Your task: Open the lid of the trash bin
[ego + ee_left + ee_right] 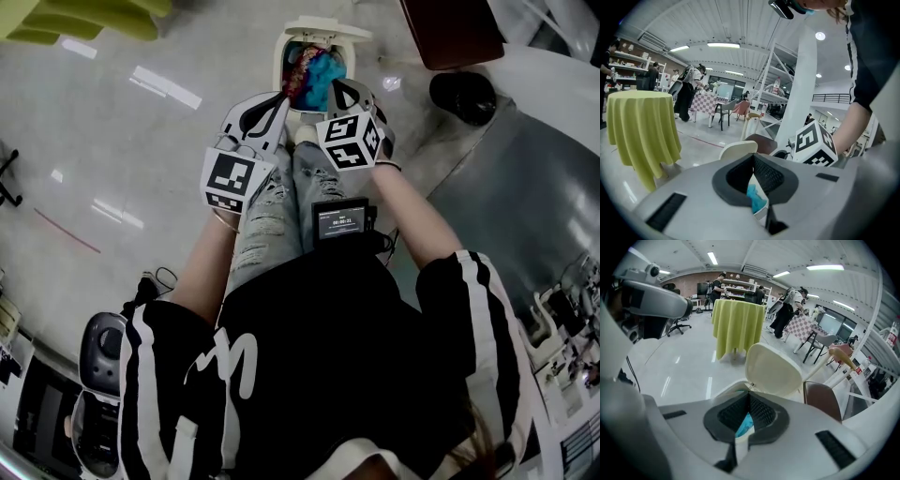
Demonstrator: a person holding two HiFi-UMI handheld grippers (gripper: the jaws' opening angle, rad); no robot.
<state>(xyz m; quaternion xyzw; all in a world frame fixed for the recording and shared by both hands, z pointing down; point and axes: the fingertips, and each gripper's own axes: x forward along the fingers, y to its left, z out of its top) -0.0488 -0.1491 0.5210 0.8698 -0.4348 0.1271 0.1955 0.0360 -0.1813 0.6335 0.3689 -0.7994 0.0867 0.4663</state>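
Two hand-held grippers hang side by side over a white trash bin [278,64], which stands on the glossy floor at twelve o'clock from the person, just past their feet. The bin's cream lid [328,31] is tipped up and back at the far edge, so the opening is bare and shows blue and red rubbish [315,75] inside.

The left gripper [279,101] sits at about seven o'clock of the opening and the right gripper [343,94] at about five o'clock. Each has its jaws pressed together with nothing pinched between them. Through the notch beneath each pair of jaws, a scrap of the blue rubbish shows.

Judging by the raised lid, the opening is done. Nothing seems left but to draw the grippers away — whether either touches the rim cannot be told.
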